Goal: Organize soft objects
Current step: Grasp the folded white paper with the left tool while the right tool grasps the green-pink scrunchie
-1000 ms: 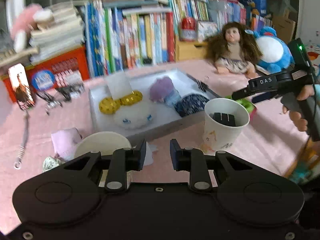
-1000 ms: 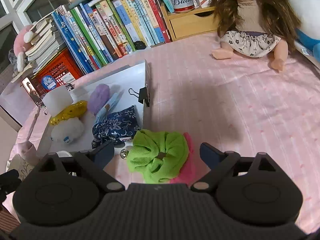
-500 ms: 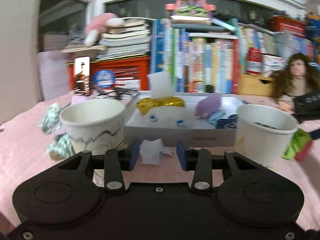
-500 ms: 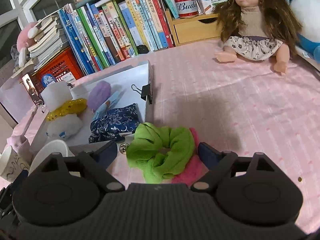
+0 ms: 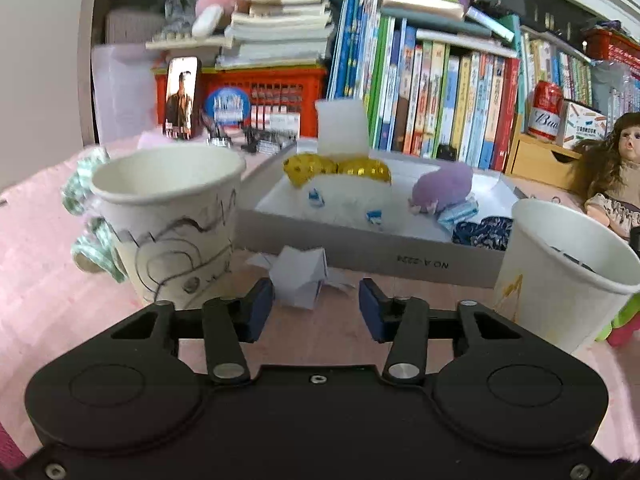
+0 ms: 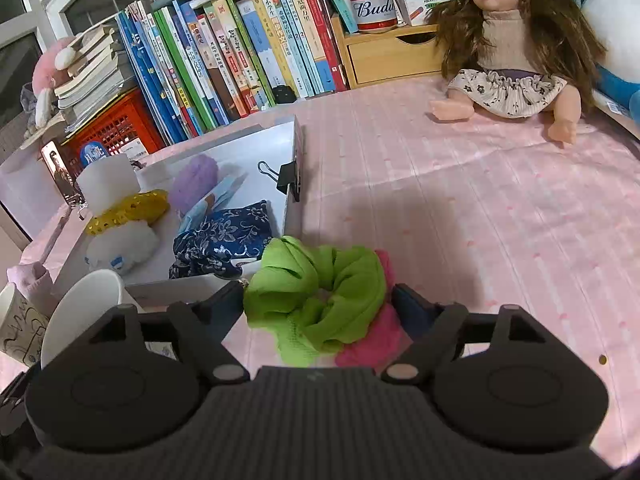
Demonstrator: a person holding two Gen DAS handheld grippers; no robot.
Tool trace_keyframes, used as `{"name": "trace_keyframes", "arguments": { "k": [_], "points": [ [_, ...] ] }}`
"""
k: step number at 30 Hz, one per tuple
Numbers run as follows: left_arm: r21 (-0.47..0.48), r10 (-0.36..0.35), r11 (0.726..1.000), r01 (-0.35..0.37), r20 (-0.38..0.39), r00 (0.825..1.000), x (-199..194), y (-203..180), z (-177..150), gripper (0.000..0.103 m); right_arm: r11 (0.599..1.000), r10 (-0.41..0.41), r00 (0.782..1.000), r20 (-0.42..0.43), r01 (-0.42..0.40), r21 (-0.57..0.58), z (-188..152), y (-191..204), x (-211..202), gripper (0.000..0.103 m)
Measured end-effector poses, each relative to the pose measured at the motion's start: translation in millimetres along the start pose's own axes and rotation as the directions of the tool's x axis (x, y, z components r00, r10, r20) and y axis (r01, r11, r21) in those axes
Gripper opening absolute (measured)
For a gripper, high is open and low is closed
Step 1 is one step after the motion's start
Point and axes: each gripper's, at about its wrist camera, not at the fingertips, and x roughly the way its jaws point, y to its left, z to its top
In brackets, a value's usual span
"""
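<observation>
A green scrunchie (image 6: 316,292) lies on a pink scrunchie (image 6: 376,340) on the pink cloth, beside the white tray (image 6: 294,152). My right gripper (image 6: 320,308) is open, its jaws on either side of the green scrunchie, closing in. The tray (image 5: 360,248) holds a white plush with a gold band (image 6: 124,216), a purple puff (image 6: 194,178) and a blue floral pouch (image 6: 228,236). My left gripper (image 5: 316,312) is open and low over the cloth, a crumpled white paper (image 5: 300,280) just ahead of its jaws.
Two paper cups stand near the tray's front: a scribbled one (image 5: 168,220) on the left and one (image 5: 560,276) on the right. A teal patterned scrunchie (image 5: 86,216) lies behind the left cup. A doll (image 6: 516,52), books (image 6: 240,56) and a red crate (image 5: 260,92) line the back.
My left gripper dropped low toward the cloth and opened wider, in front of the crumpled paper. My right gripper moved forward around the green scrunchie and its jaws narrowed.
</observation>
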Motion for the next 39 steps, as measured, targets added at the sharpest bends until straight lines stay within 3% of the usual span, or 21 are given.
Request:
{"name": "trace_keyframes", "arguments": {
  "k": [5,12,18,21,22,28,39],
  "points": [
    [-0.051,0.003,0.999,-0.004,-0.034,0.999,8.5,6.8,5.0,0.018,1.0,-0.005,1.0,0.0,0.005,-0.008,-0.2,-0.6,0.8,0.077],
    [-0.042,-0.053,0.998,0.05,-0.055,0.997,-6.0,15.7,0.3,0.018,1.0,-0.019,1.0,0.008,0.019,-0.024,-1.0,3.3,-3.1,0.063],
    [0.066,-0.158,0.984,0.165,-0.095,0.983,-40.6,18.3,-15.4,0.02,0.999,-0.011,1.0,0.008,0.011,-0.035,-4.3,5.6,-14.6,0.053],
    [0.092,-0.179,0.978,0.188,-0.096,0.979,-52.2,18.3,-20.5,0.03,0.999,0.025,1.0,-0.014,-0.026,-0.02,-9.4,6.4,-24.5,0.051],
    [0.102,-0.178,0.977,0.187,-0.087,0.98,-54.9,17.8,-21.3,0.039,0.999,0.035,0.999,-0.022,-0.035,-0.015,-11.5,7.1,-27.8,0.05],
    [0.158,-0.143,0.977,0.141,0.001,0.99,-57.3,12.3,-21.0,0.052,0.996,0.073,0.996,-0.047,-0.076,-0.052,-28.8,15.5,-52.9,0.051],
    [0.151,-0.137,0.978,0.143,-0.048,0.989,-25.2,8.9,-13.2,0.061,0.996,0.049,0.998,-0.037,-0.051,-0.076,-44.4,19.9,-61.1,0.053]
  ]
}}
